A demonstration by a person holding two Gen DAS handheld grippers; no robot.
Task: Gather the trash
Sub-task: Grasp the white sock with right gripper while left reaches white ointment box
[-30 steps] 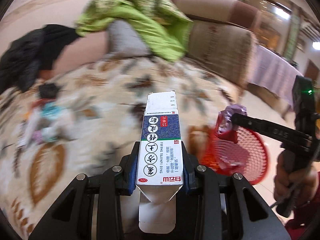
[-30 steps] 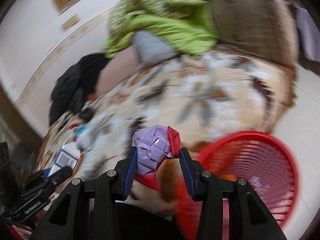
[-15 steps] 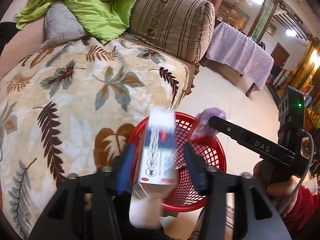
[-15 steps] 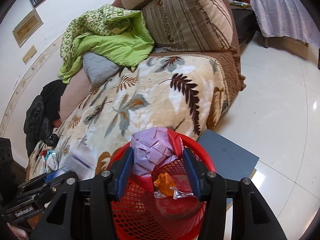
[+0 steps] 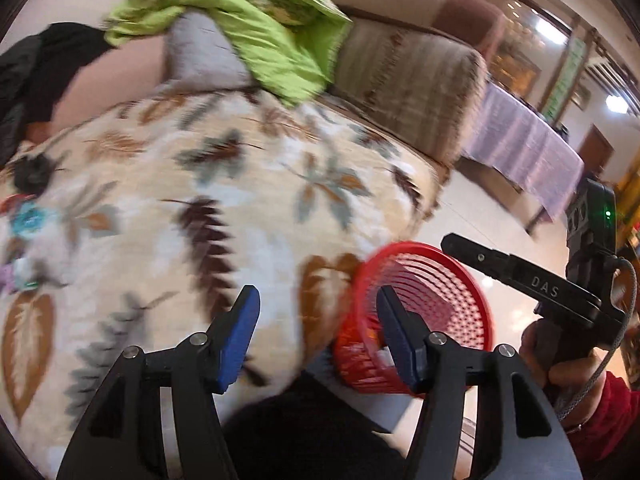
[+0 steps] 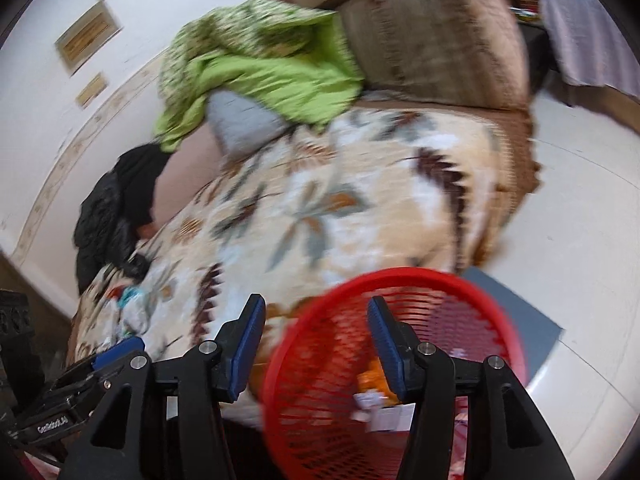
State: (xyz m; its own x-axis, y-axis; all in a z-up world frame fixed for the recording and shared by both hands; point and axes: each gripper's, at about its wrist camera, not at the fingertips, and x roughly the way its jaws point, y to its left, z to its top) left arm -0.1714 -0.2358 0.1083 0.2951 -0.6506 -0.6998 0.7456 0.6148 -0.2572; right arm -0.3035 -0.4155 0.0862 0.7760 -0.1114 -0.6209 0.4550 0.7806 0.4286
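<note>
Both the left gripper (image 5: 316, 336) and right gripper (image 6: 314, 346) stand spread with nothing between their flat blue pads. The round red mesh basket (image 6: 486, 308) sits on the glossy floor against the plush leaf-print blanket (image 6: 360, 216), with crumpled wrappers (image 6: 374, 390) inside.

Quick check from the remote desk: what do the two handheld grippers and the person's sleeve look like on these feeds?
Both the left gripper and the right gripper have black angular frames, silver screws and blue pads. The left wrist view shows the right one's side: white "DAS" lettering, a green light, a grey braided cable. The sleeve is red.
</note>
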